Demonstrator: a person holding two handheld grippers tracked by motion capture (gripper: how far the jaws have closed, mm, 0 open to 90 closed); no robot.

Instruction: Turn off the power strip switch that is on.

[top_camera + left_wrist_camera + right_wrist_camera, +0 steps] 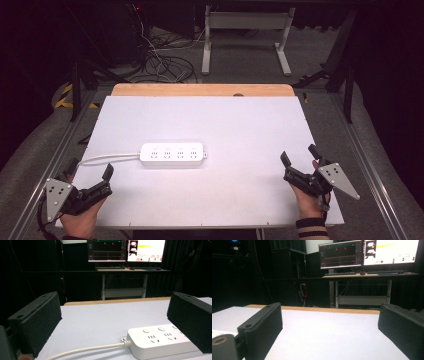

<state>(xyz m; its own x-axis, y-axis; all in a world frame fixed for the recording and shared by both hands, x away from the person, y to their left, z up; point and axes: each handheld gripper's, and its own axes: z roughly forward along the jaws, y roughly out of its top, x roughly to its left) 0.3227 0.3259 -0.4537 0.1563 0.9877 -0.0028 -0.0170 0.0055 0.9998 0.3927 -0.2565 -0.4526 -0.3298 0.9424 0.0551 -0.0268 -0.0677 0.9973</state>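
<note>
A white power strip (pixel 172 154) with several sockets lies flat at the middle of the white table top (pixel 235 125), its white cable (pixel 107 158) running off to the left. In the left gripper view the strip (pixel 160 341) sits low on the right, partly behind the right jaw, and its cable (pixel 90 349) curves toward me. My left gripper (pixel 90 172) rests at the table's front left corner, open, nothing between its jaws. My right gripper (pixel 300 155) is at the front right, open and empty, well away from the strip.
A wooden strip (pixel 202 90) edges the table's far side. Beyond it stands a desk frame (pixel 245 35) with loose cables (pixel 160 62) on the floor. Monitors (pixel 367 252) glow on that desk. Metal rails (pixel 370 170) run along both table sides.
</note>
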